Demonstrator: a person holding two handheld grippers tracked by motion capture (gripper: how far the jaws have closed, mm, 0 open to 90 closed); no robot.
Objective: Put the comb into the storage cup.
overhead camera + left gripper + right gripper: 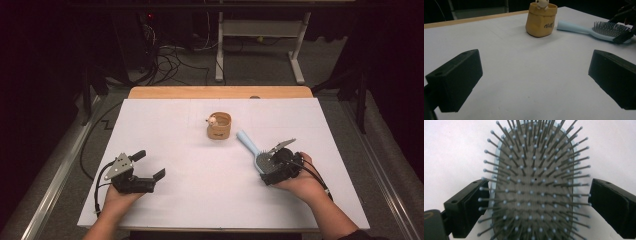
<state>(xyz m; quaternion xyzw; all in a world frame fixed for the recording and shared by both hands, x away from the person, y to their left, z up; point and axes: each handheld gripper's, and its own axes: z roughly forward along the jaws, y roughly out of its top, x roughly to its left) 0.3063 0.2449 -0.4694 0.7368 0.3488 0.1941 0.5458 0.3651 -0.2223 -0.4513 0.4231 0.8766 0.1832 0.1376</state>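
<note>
While the right tool point(270, 167) straddles the head of the light-blue hairbrush point(254, 150) on the white worktop point(200, 200), its jaws stand spread on either side of the bristles, the pads not pressing the rim. That brush lies bristles up, handle pointing toward the small tan pouch-shaped cup point(219, 125) just beside its tip. Well apart on the near left, the left tool point(152, 180) rests with jaws spread over bare worktop
</note>
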